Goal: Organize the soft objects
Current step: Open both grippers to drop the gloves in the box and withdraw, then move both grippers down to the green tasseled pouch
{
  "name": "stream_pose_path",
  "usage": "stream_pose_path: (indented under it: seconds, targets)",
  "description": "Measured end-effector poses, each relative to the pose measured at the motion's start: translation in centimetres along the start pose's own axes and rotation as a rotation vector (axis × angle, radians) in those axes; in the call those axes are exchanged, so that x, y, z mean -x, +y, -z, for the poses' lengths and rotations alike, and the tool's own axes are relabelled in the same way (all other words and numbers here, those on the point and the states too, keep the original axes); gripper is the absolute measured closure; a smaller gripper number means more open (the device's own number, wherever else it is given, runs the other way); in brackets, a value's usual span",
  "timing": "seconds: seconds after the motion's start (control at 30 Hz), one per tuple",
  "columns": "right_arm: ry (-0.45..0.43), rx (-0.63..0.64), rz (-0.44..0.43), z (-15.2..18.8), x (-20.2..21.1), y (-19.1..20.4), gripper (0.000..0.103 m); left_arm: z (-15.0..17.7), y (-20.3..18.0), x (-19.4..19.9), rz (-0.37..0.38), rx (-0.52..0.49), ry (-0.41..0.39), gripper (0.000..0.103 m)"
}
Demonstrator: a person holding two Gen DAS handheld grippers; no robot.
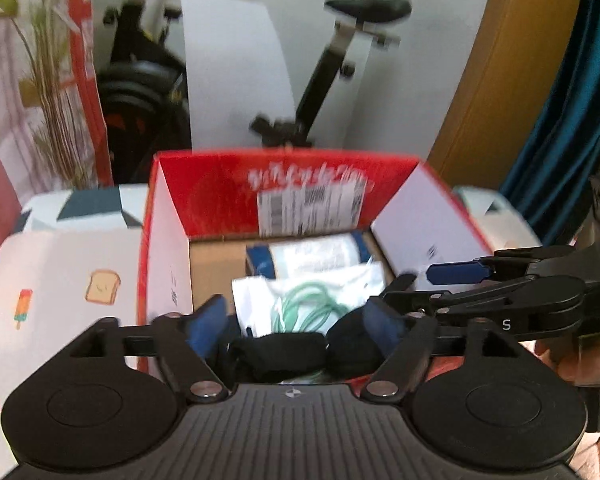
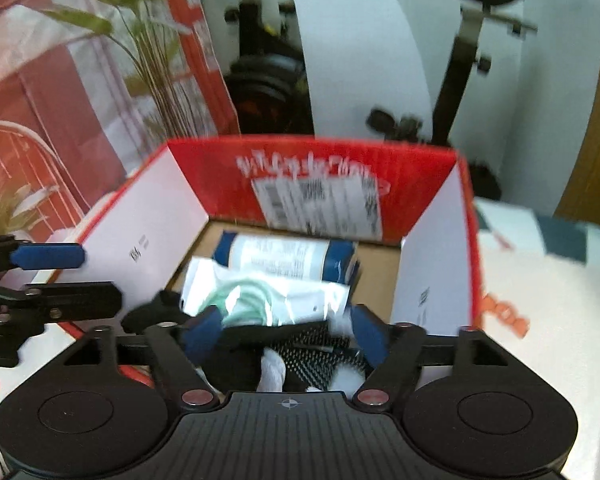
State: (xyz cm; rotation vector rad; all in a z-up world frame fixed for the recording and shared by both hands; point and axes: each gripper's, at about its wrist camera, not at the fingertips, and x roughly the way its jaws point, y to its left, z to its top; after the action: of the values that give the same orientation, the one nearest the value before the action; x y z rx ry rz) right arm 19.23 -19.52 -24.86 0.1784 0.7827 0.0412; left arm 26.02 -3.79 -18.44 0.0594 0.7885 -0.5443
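A red cardboard box (image 1: pixel 220 184) stands open before both grippers; it also shows in the right wrist view (image 2: pixel 320 160). Inside lie a blue-and-white roll pack (image 1: pixel 312 254) (image 2: pixel 284 258) and a clear bag with a green cord (image 1: pixel 312 300) (image 2: pixel 256 298). My left gripper (image 1: pixel 296 326) is wide open over the box's near edge, with a black soft roll (image 1: pixel 280 354) lying between its fingers. My right gripper (image 2: pixel 284 334) is also wide open, with a black-and-white patterned soft piece (image 2: pixel 312 348) between its fingers. The right gripper also shows at the right of the left wrist view (image 1: pixel 460 276).
The box stands on a white cloth with cartoon prints (image 1: pixel 60 280). An exercise bike (image 1: pixel 340 60) and a white sheet (image 1: pixel 236 68) stand behind it. A plant (image 1: pixel 52 92) stands at the left, a blue curtain (image 1: pixel 572 120) at the right.
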Motion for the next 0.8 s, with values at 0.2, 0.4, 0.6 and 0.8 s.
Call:
stream_pose_path:
  seconds: [0.2,0.4,0.6,0.8]
  targets:
    - [-0.132,-0.011,0.016,1.0,3.7,0.7,0.0,1.6,0.4,3.7,-0.015,-0.023,-0.097,0.006]
    - [-0.233,-0.037,0.031,3.2,6.1,2.1,0.0,3.6,2.1,5.8,-0.061,-0.037,-0.118,0.005]
    - [-0.26,0.032,-0.016,5.8,7.0,5.1,0.0,6.4,5.2,7.2,-0.028,0.061,-0.107,0.009]
    - [-0.234,0.095,-0.11,7.6,6.5,7.9,0.002,9.3,6.4,6.7,0.021,0.102,-0.058,0.022]
